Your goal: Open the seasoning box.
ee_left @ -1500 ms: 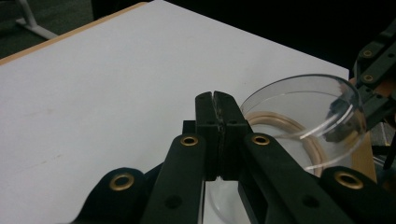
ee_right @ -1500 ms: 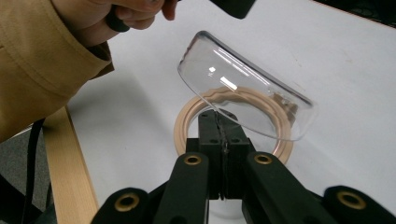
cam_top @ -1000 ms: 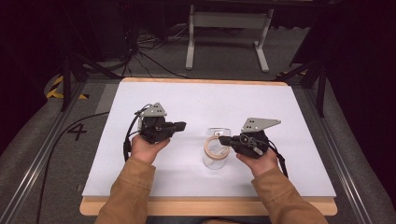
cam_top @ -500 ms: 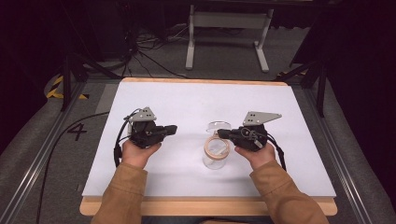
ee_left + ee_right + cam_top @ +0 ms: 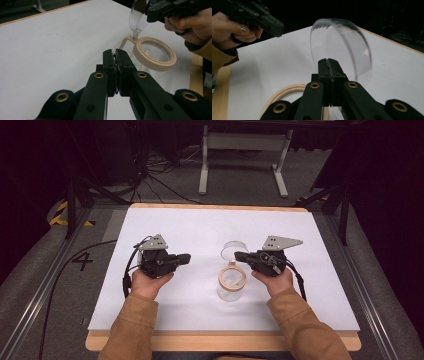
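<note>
My right gripper point(image 5: 239, 256), right of centre in the high view, is clamped on the rim of the clear domed lid point(image 5: 342, 47), its black jaws pressed together on the thin plastic edge. The lid stands swung up on its hinge, tilted above the jar point(image 5: 231, 285), a clear glass pot with a beige ring point(image 5: 154, 53) round its mouth. The jar stands on the white table point(image 5: 200, 230) at the middle of the high view, just below and left of that gripper.

My left gripper point(image 5: 187, 258), left of centre, hangs well apart from the jar and holds nothing. Its jaws stand almost together, with only a sliver of gap, having just been easing apart; in the left gripper view they point toward the jar at upper right.

As I read it, the step in hand is working the hinged lid, which is fully raised. The next move calls for a steady swing on the hinge, and probably for the left gripper to brace the jar so that it does not tip or slide.
</note>
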The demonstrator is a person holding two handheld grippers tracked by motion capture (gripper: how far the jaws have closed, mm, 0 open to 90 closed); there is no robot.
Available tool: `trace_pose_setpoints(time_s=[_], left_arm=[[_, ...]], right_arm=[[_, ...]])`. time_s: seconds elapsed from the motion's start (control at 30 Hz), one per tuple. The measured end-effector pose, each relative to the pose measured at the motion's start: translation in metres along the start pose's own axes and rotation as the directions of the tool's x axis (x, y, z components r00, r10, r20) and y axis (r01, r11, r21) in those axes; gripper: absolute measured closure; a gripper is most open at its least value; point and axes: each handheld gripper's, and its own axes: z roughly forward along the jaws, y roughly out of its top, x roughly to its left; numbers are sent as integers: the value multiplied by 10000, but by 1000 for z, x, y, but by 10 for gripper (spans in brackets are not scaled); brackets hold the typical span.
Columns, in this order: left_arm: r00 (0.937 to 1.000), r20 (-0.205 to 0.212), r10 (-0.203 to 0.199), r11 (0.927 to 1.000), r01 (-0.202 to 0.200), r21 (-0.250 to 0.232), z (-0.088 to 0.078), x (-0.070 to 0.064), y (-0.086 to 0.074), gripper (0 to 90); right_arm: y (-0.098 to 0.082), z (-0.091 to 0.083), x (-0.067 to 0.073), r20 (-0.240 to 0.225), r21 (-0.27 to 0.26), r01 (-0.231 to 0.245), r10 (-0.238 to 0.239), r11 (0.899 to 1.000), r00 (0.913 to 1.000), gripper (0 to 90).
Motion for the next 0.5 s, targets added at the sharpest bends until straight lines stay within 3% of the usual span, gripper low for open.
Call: trace_pose_setpoints(time_s=[0.1, 0.23, 0.5], left_arm=[[10000, -3, 18, 10000, -18, 14, 1, 0, 1, 867], [10000, 9, 66, 10000, -66, 63, 2, 1, 2, 866], [10000, -19, 5, 10000, -5, -44, -1, 1, 2, 860]], right_arm=[[-2, 1, -3, 227, 31, -141, 141, 9999, 9996, 897], [-2, 0, -4, 197, 42, -244, 243, 9997, 9995, 897], [4, -18, 5, 91, -185, 206, -204, 9996, 9998, 896]])
